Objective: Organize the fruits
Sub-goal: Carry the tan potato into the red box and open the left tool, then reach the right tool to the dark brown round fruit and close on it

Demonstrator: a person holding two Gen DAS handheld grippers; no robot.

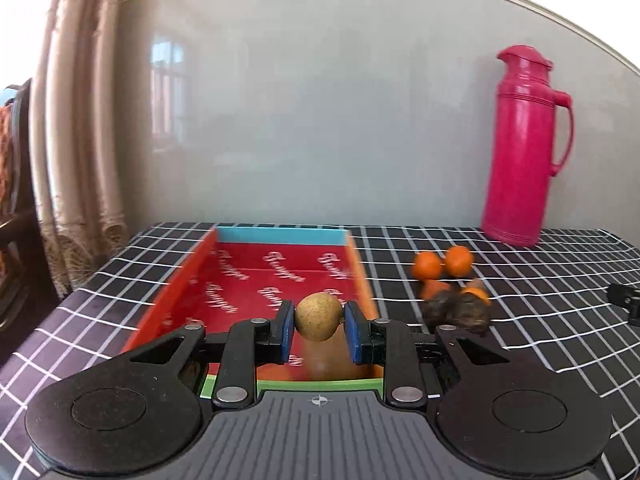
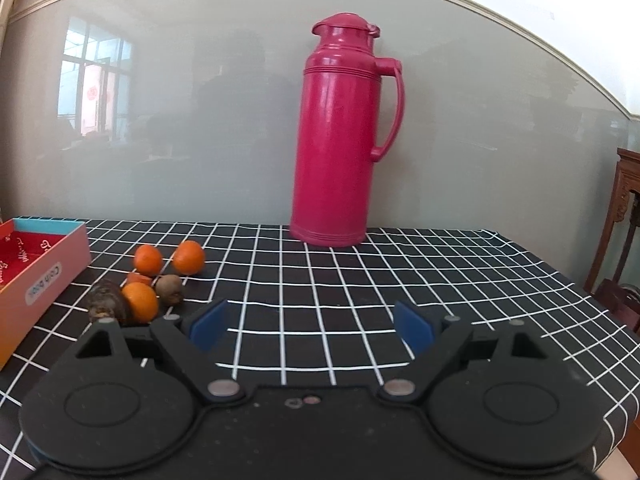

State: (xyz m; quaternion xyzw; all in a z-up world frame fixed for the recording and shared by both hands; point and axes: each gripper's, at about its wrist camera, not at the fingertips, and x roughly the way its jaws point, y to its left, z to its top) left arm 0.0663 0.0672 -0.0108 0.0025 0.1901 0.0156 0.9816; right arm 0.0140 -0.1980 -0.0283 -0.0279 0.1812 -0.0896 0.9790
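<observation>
My left gripper is shut on a small tan-brown round fruit and holds it above the near end of an open red box. To the right of the box lie small oranges and dark brown fruits on the checked cloth. My right gripper is open and empty over the cloth. In the right wrist view the oranges and dark fruits lie to its front left, next to the box.
A tall pink thermos jug stands at the back of the table against the grey wall; it also shows in the left wrist view. The table carries a black cloth with white grid lines. A wooden chair stands at the right.
</observation>
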